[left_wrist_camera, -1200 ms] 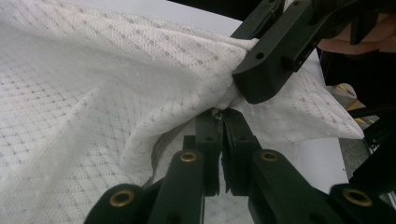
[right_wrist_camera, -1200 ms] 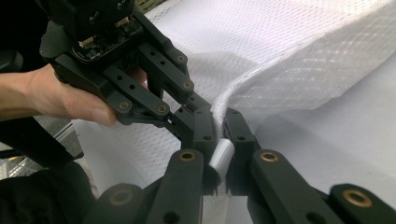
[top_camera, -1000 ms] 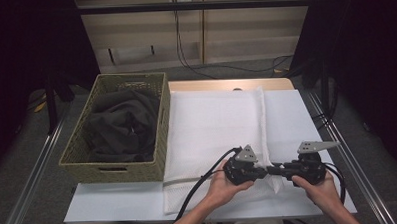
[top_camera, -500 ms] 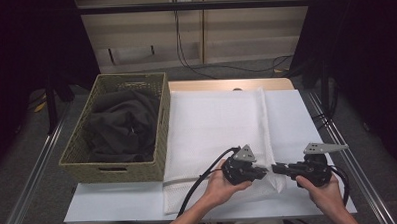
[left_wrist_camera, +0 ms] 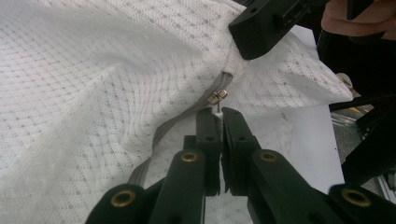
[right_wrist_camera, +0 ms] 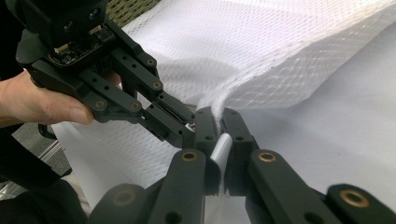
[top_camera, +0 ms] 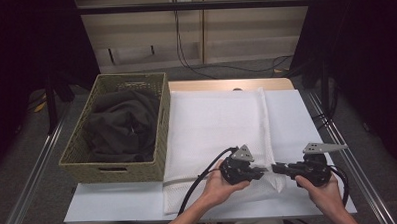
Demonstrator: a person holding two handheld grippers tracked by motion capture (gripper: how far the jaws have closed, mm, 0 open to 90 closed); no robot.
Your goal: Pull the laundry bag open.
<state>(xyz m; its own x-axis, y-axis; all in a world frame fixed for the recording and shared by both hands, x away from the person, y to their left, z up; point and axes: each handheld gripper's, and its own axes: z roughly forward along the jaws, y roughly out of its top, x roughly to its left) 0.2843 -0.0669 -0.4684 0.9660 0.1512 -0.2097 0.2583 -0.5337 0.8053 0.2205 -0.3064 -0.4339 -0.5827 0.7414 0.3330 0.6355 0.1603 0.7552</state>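
Presently, at the near edge of the table (top_camera: 316, 113), a white mesh laundry bag (top_camera: 212, 126) lay flat, covering most of the white surface from the far edge to the near one. Both grippers were working at the bag's near right corner, facing one another and almost meeting.

The left gripper (top_camera: 261, 171), held in the person's left hand (top_camera: 216, 186), pointed to the right. In the left gripper view its jaws were drawn together on the small pull tab of the zipper slider (left_wrist_camera: 217, 97), which sat at the end of a grey zipper (left_wrist_camera: 163, 135) running along the mesh. The fabric beside the slider was bunched and lifted off the table.

The right gripper (top_camera: 278, 168), held in the right hand (top_camera: 324, 192), pointed to the left. In the right gripper view its jaws (right_wrist_camera: 219, 123) were closed on a pinch of the bag's white edge, with a fold of fabric pressed between the pads. The left gripper's tips showed there just beside that pinch, touching or very nearly touching the same stretch of fabric.

A woven basket (top_camera: 113, 167) stood on the left of the table, its side against the bag's left edge. It held a heap of dark clothing (top_camera: 119, 127). A black cable (top_camera: 199, 184) trailed from the left gripper across the bag toward the near edge.
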